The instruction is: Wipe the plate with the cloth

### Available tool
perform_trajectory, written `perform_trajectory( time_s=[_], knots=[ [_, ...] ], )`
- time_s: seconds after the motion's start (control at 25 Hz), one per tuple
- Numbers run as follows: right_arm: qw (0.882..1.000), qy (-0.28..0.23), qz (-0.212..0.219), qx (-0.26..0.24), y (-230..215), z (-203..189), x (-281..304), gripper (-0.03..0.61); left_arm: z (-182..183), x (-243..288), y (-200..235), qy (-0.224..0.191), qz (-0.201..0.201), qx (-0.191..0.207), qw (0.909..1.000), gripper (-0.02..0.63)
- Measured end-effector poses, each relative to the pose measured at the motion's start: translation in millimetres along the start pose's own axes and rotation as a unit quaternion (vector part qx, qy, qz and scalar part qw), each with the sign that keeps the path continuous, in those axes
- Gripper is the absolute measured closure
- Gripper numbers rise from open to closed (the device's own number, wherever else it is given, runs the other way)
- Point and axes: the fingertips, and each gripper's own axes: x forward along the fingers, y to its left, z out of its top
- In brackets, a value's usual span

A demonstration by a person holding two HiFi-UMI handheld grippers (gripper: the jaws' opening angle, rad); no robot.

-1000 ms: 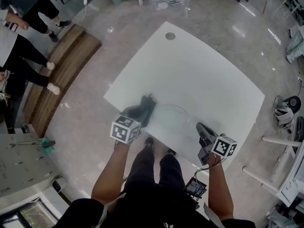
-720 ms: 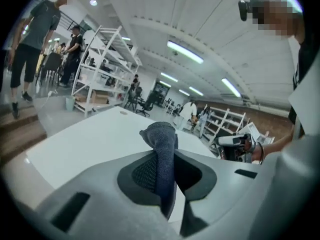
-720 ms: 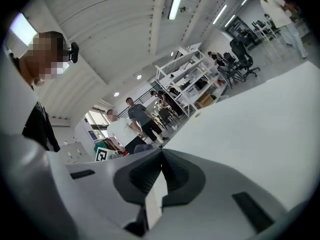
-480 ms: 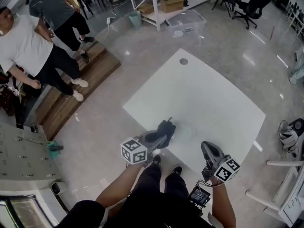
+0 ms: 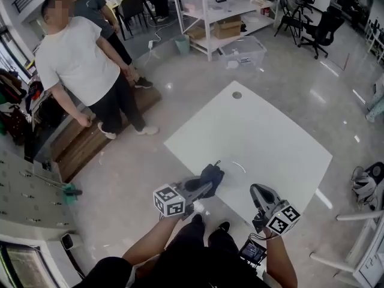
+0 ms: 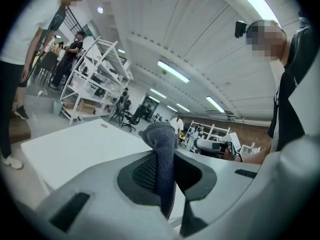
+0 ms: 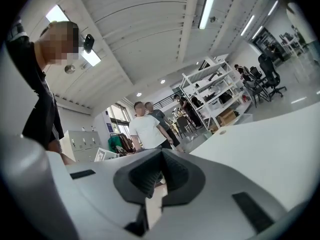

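One white tabletop (image 5: 270,131) carried the work, with a single round hole (image 5: 237,94) near its far corner. The left gripper (image 5: 204,188) hung at the near-left edge, its fingers pinching one dark cloth (image 5: 211,175), which stood bunched up between them and stuck out past the tips over that edge. One clear plate (image 5: 239,167) lay just beside the cloth, a little in from the same edge. It showed only as a faint curved glint, and whether cloth and plate touched could not be made out. The right gripper (image 5: 259,192) was held near the tabletop's near corner, well apart from the plate, its fingers pressed together with nothing between them. Two people (image 5: 84,65) stood on the floor beyond the left corner, one close behind the other. One clear plastic box (image 5: 243,51) sat on the floor past the far corner, in front of one white shelf unit (image 5: 222,8).
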Motion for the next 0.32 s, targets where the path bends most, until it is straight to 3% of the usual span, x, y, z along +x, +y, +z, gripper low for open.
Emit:
perform_trajectory(
  time_s=[0.32],
  knots=[
    [0.999,-0.018,-0.019,-0.030,25,6,-18,0.574,-4,-3,-28,0.005,-0.061,0.004,0.9981,0.563]
  ],
)
